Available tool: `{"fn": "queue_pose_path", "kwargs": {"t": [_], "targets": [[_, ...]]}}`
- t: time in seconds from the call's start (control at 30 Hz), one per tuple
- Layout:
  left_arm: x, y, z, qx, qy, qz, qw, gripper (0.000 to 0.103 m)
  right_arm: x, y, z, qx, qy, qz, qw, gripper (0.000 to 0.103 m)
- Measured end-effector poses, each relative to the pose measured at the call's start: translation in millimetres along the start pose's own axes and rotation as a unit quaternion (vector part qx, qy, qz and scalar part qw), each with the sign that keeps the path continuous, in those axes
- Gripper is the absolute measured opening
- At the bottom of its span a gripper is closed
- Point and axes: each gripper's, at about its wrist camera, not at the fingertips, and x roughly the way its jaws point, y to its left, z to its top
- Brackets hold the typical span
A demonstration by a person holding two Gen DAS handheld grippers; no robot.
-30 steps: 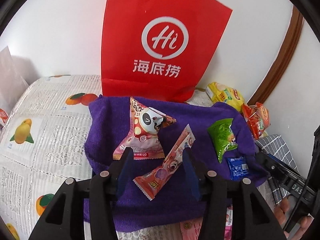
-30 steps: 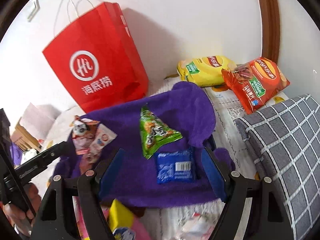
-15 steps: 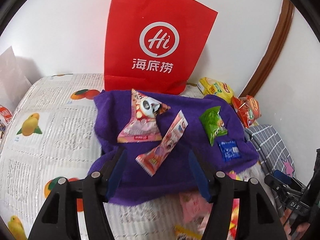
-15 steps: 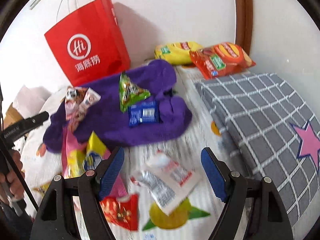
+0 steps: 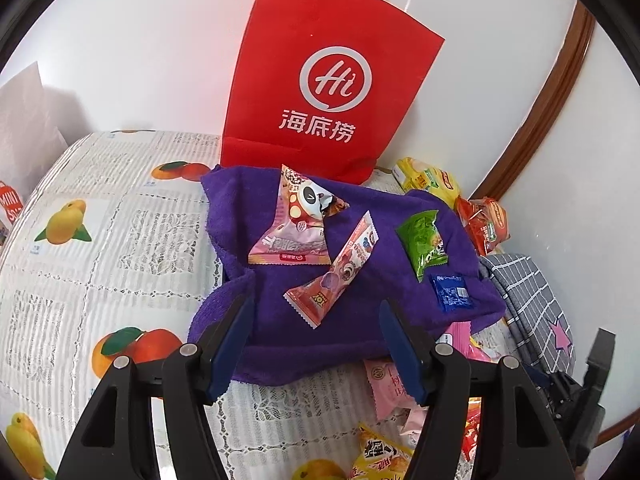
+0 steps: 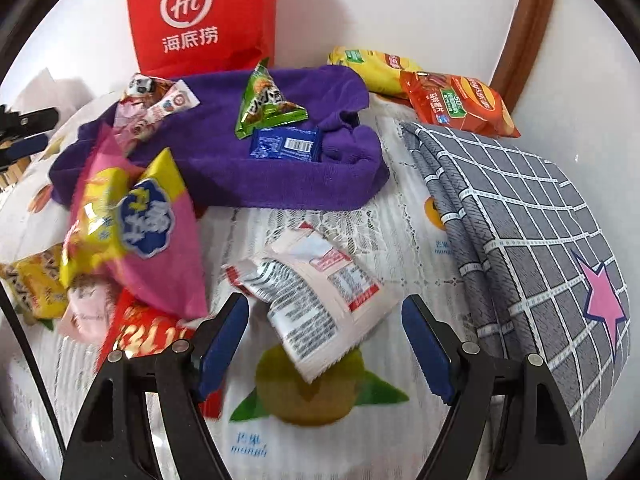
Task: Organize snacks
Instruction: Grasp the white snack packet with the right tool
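Note:
A purple towel (image 5: 360, 320) (image 6: 224, 176) lies on the table. On it lie a pink triangular packet (image 5: 294, 224), a long pink stick packet (image 5: 334, 276), a green packet (image 5: 426, 240) (image 6: 266, 102) and a small blue packet (image 5: 452, 292) (image 6: 286, 144). My left gripper (image 5: 314, 328) is open and empty above the towel's near edge. My right gripper (image 6: 322, 328) is open and empty, with a white packet (image 6: 316, 288) lying between its fingers. A pink and yellow bag (image 6: 132, 224) and other loose snacks lie left of it.
A red paper bag (image 5: 332, 80) (image 6: 200, 16) stands against the wall behind the towel. Yellow (image 6: 372, 70) and red chip bags (image 6: 456, 102) lie at the back right. A folded grey checked cloth (image 6: 520, 216) lies at the right. The tablecloth (image 5: 100, 248) has fruit prints.
Both grippers have pulled back from the towel. The right gripper has drawn back and lowered over the loose snacks in front of the towel, with the white packet now between its fingers.

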Motion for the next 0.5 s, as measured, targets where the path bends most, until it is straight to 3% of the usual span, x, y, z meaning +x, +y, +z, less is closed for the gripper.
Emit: {"fn": "queue_pose_path", "kwargs": {"t": [0.23, 0.33, 0.5], "targets": [[9, 2, -2, -0.003, 0.011, 0.007, 0.9999, 0.064, 24, -9, 15, 0.035, -0.001, 0.02, 0.999, 0.079], [13, 2, -3, -0.004, 0.018, 0.007, 0.9998, 0.064, 21, -9, 11, 0.043, -0.017, 0.019, 0.999, 0.064], [15, -3, -7, 0.004, 0.021, 0.001, 0.9998, 0.064, 16, -13, 4, 0.06, -0.022, 0.033, 0.997, 0.061]]}}
